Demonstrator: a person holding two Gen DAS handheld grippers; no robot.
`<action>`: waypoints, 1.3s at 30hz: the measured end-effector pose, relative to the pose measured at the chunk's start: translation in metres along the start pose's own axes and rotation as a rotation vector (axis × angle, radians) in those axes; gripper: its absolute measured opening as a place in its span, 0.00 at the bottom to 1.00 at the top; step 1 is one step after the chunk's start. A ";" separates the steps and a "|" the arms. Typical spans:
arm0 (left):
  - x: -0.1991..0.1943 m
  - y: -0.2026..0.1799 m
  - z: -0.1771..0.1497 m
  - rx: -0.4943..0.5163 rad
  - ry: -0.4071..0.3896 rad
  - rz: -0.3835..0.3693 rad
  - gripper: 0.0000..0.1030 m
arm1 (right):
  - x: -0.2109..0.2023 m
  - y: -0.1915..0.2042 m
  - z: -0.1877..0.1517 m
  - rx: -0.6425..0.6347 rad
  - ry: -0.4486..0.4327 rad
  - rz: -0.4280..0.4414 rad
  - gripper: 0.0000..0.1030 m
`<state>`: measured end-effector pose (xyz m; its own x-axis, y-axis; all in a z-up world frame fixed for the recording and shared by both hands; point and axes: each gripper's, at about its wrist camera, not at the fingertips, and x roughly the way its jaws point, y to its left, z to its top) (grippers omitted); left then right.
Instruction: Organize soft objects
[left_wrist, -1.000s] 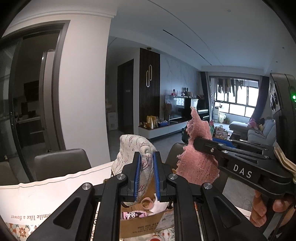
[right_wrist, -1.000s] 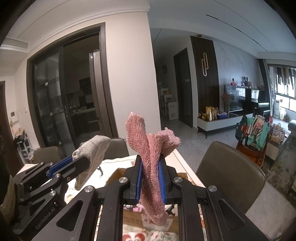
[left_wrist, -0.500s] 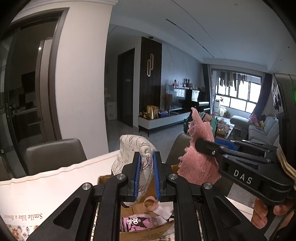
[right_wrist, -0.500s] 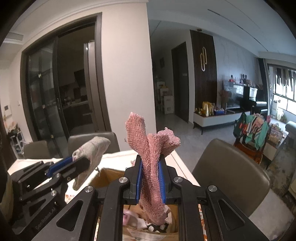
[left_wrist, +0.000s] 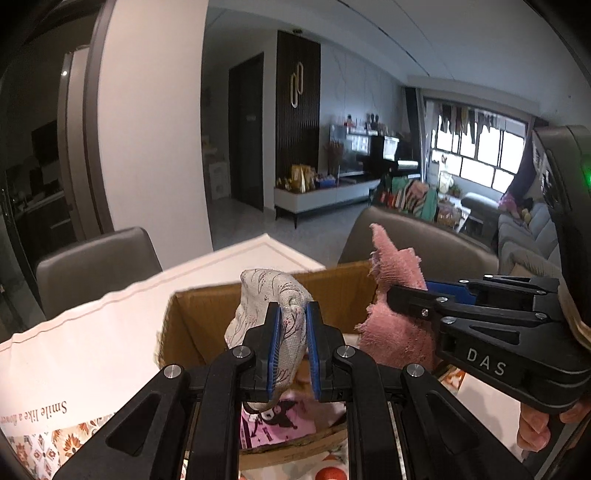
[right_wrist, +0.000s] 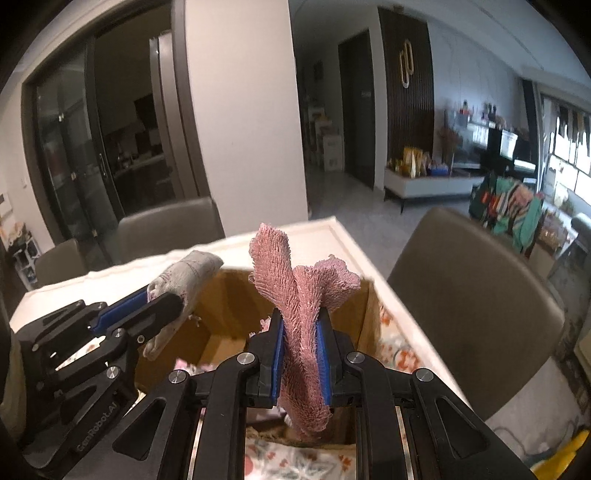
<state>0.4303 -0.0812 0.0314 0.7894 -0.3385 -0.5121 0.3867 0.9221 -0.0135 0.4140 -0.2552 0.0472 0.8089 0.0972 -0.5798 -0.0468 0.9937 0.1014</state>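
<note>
Left tongs (left_wrist: 290, 343) clamped on the beige floral-print cloth (left_wrist: 275, 295), right tongs (right_wrist: 300, 354) clamped on the frayed pink knit rag (right_wrist: 295, 291). I hold both above the open brown cardboard box (left_wrist: 199, 314) near the counter's (left_wrist: 92, 332) far corner, so each should drop straight in.

We grip a pink cloth (right_wrist: 303, 332) in our right gripper (right_wrist: 300, 354) above the open box (right_wrist: 229, 306); our left gripper (right_wrist: 162, 306) pinches a grey cloth (right_wrist: 184, 273) beside it.

Window daylight, fisheye vignette, motion blur
</note>
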 end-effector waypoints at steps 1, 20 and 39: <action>0.002 -0.001 -0.001 0.003 0.011 -0.001 0.15 | 0.003 -0.002 -0.001 0.001 0.018 0.007 0.17; -0.008 -0.002 -0.009 -0.010 0.031 0.077 0.36 | 0.013 -0.004 -0.008 0.006 0.088 0.015 0.38; -0.106 -0.010 -0.018 -0.081 -0.044 0.106 0.36 | -0.085 0.024 -0.028 0.005 -0.059 -0.045 0.38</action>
<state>0.3344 -0.0514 0.0704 0.8445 -0.2450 -0.4762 0.2621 0.9645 -0.0316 0.3273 -0.2385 0.0765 0.8434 0.0489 -0.5351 -0.0067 0.9967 0.0805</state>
